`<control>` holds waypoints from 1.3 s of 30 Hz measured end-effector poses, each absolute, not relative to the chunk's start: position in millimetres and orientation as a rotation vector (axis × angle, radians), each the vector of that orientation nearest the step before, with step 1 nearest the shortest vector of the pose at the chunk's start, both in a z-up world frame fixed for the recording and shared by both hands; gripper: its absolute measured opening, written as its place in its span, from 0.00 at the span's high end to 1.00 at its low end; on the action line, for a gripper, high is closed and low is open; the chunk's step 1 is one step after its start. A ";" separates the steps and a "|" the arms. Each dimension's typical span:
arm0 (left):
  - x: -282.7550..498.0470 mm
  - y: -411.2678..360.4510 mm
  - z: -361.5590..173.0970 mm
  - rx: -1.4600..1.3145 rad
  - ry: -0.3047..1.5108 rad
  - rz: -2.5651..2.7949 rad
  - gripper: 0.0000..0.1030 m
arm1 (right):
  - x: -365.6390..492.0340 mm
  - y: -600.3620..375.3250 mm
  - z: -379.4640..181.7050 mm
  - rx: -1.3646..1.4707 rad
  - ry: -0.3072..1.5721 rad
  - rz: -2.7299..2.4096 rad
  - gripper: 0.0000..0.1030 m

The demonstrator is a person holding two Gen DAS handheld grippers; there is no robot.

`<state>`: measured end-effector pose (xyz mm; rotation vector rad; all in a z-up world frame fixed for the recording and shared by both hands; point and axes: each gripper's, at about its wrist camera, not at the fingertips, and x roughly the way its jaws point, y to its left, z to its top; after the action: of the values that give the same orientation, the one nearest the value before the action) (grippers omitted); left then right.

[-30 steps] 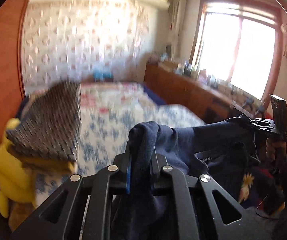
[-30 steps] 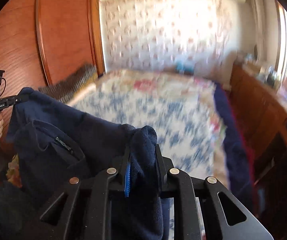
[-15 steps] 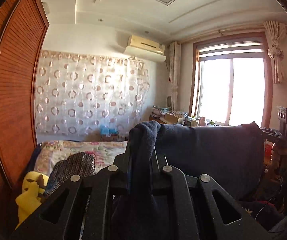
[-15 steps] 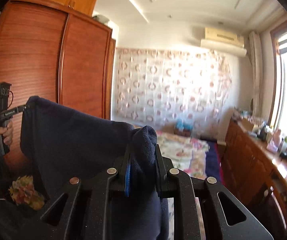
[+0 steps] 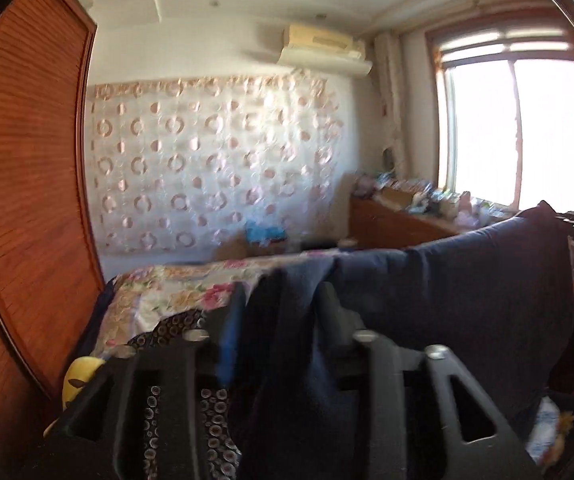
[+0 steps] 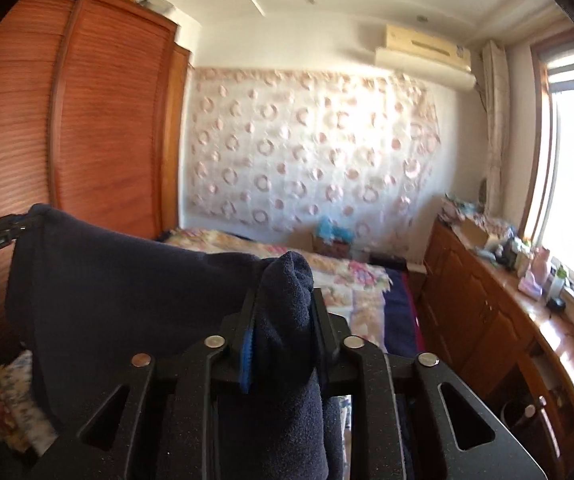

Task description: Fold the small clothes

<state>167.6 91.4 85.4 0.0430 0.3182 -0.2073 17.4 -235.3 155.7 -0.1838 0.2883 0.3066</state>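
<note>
Navy fleece, a small dark garment (image 6: 119,280), hangs stretched in the air between the two grippers, above the near end of the bed (image 6: 351,280), which wears a floral quilt. One bunched corner of the cloth sits between the fingers of the right gripper (image 6: 283,312), whose jaws have just been opening; the fabric fills the gap and the pads appear to press on it. The other corner lies between the fingers of the left gripper (image 5: 283,312), whose jaws have likewise just been opening. That view is blurred, and here the fabric looks looser in a wider gap, so I cannot tell whether the pads grip it. From the bed, a tall reddish wooden wardrobe (image 6: 87,128) stands at the left side, and a low wooden cabinet (image 6: 487,300) crowded with small items runs along the right side beneath the window (image 5: 511,128). A dark patterned cloth (image 5: 175,328) and a yellow soft toy (image 5: 79,376) rest at the bed's near left corner.
</note>
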 end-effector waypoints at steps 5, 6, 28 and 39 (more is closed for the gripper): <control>204.3 89.2 29.2 0.057 0.471 -0.214 0.35 | 92.3 -221.8 96.4 -0.138 0.474 0.176 0.55; 200.2 87.8 22.2 0.056 0.478 -0.225 0.27 | 92.6 -222.4 88.7 -0.123 0.486 0.182 0.55; 141.7 50.3 -73.0 0.027 0.758 -0.326 0.25 | 125.2 -292.1 14.1 0.025 0.754 0.256 0.41; 150.3 37.7 -124.4 0.075 0.900 -0.307 0.25 | 147.9 -292.7 15.9 -0.004 0.795 0.243 0.41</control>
<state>150.3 37.7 -124.4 0.0751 0.8997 -0.3074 147.9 -292.7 15.9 -0.0043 0.7951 0.2429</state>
